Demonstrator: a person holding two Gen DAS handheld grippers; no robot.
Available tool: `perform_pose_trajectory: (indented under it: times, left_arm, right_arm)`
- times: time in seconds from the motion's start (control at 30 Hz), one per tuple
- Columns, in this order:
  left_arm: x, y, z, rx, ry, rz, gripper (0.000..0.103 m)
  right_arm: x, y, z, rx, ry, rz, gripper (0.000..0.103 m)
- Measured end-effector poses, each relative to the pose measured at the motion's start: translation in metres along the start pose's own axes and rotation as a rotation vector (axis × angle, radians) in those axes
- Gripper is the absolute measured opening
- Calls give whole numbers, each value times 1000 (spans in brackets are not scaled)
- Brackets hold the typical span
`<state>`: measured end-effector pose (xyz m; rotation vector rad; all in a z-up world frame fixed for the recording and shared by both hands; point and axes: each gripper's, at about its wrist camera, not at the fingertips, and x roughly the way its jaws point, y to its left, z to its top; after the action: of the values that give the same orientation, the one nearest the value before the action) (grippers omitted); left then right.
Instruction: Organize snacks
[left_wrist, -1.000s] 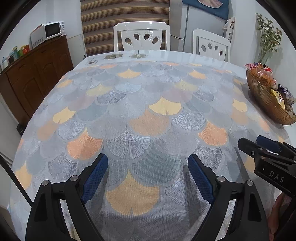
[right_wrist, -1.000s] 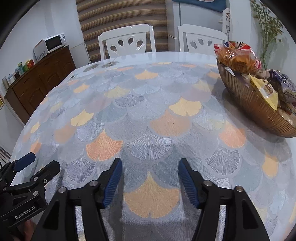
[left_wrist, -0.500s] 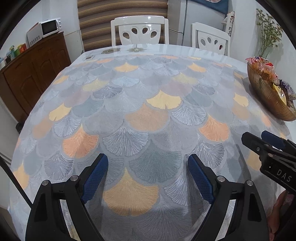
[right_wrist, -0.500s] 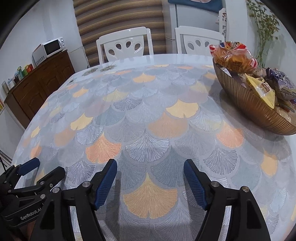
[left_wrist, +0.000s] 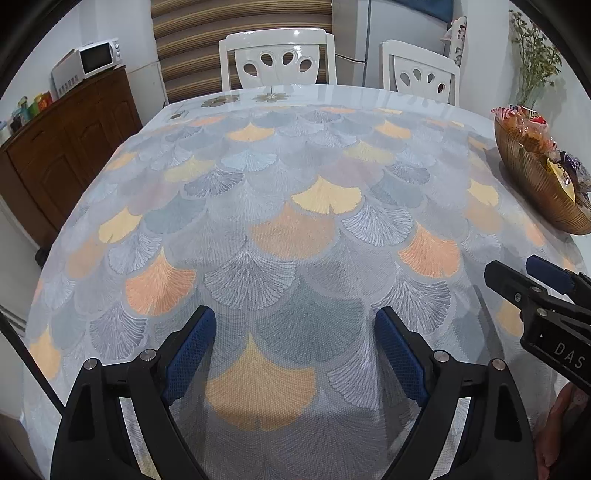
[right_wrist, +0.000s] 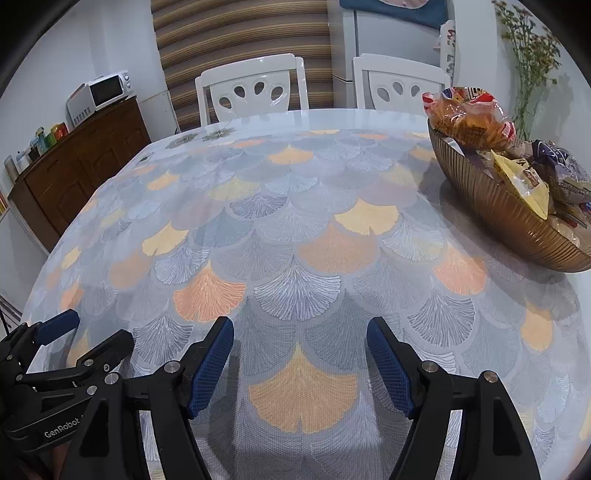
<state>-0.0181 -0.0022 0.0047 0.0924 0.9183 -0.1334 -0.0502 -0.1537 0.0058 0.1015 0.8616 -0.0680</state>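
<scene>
A ribbed brown bowl (right_wrist: 506, 218) stands at the table's right edge, heaped with wrapped snacks: an orange cracker bag (right_wrist: 469, 118) on top, a yellow packet (right_wrist: 524, 182) and dark purple packets (right_wrist: 561, 162). The bowl also shows in the left wrist view (left_wrist: 535, 181). My left gripper (left_wrist: 295, 332) is open and empty, low over the near table. My right gripper (right_wrist: 299, 343) is open and empty, beside it, to the left of and nearer than the bowl. Each gripper shows at the edge of the other's view.
The table (left_wrist: 295, 184) has a cloth with a fan-leaf pattern. Two white chairs (left_wrist: 277, 62) stand at the far side. A brown sideboard (left_wrist: 70, 147) with a microwave (left_wrist: 88, 61) stands at the left. A vase of dried flowers (right_wrist: 528, 74) stands behind the bowl.
Both grippers have drawn back and risen slightly from the table, so more of it shows. The right gripper's jaws have opened wider. Nothing was picked up.
</scene>
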Motion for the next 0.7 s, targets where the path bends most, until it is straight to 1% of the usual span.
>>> perform_pose_trajectory:
  times: [0.27, 0.4, 0.6, 0.7]
  left_arm:
    - [1, 0, 0, -1, 3, -1, 88]
    - [2, 0, 0, 2, 3, 2, 88]
    - [4, 0, 0, 7, 11, 6, 88]
    - [4, 0, 0, 3, 15, 1, 88]
  right_arm:
    - [1, 0, 0, -4, 4, 0, 73]
    - [-5, -2, -1, 11, -30, -4, 73]
    - [2, -4, 0, 16, 13, 5, 74]
    - [2, -6, 0, 25, 16, 10, 74]
